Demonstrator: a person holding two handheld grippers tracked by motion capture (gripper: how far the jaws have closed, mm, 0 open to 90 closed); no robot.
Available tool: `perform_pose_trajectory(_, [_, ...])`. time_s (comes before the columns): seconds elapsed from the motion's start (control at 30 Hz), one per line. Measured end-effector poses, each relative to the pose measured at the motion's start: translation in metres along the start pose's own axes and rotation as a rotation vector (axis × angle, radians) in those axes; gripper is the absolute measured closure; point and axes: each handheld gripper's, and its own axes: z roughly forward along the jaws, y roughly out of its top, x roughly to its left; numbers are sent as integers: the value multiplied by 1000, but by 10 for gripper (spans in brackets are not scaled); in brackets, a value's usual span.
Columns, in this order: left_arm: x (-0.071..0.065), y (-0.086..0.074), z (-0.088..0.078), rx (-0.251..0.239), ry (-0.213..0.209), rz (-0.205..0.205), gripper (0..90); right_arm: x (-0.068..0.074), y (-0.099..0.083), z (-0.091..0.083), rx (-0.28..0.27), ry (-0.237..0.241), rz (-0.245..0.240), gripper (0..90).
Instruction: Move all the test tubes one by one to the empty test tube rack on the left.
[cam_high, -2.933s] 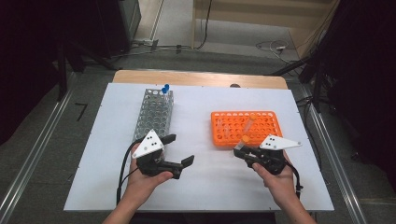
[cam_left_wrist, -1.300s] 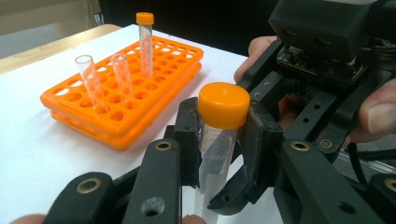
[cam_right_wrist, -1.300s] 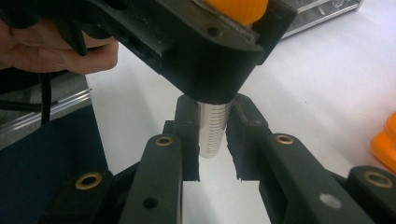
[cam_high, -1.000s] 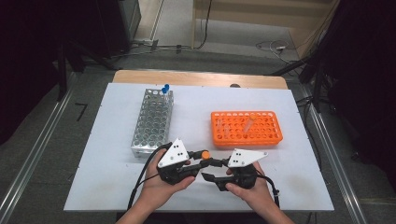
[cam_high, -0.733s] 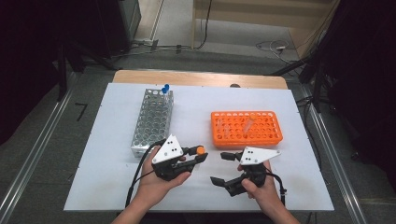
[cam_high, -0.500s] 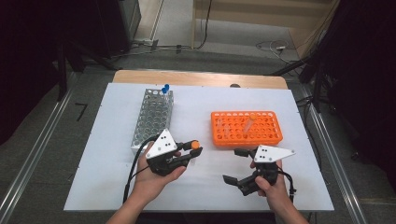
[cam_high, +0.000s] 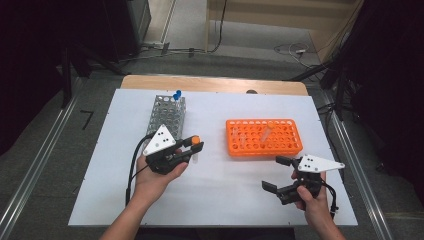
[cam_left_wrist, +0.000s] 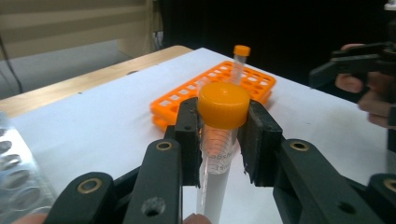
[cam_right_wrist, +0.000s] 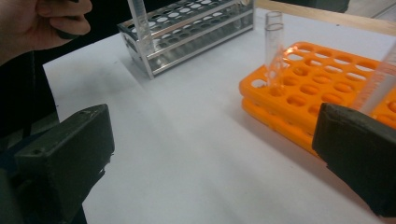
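Seen from the high view, my left gripper (cam_high: 192, 146) is clamped on an orange-capped tube (cam_high: 195, 142) at about nine o'clock from the orange rack (cam_high: 263, 137), with the grey rack (cam_high: 167, 114) near at eleven o'clock, while my right gripper (cam_high: 276, 174) hangs over the white table (cam_high: 225, 190) at five o'clock from the orange rack, jaws just opened wide and empty. Along my left gripper view, both pads squeeze the tube (cam_left_wrist: 218, 135) just under its cap, the orange rack (cam_left_wrist: 219, 88) beyond at twelve o'clock. Along my right gripper view, the jaws stand far apart, the orange rack (cam_right_wrist: 322, 88) at two o'clock and the grey rack (cam_right_wrist: 187, 32) at eleven.
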Motion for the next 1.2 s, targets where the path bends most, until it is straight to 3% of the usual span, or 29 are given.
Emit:
perform_pose_trajectory(0.57, [45,14,1,-34,102,-36,707,-27,-23,-33,-6,-86,62,0])
perform_pose_trajectory(0.83, [67,22,6,-52,149,-55,707,-38,-28,-38,-13,-111,86,0])
perform_pose_trajectory(1.2, [93,28,18,-61,204,-80,707,-42,-31,-39,-14,-120,94,0])
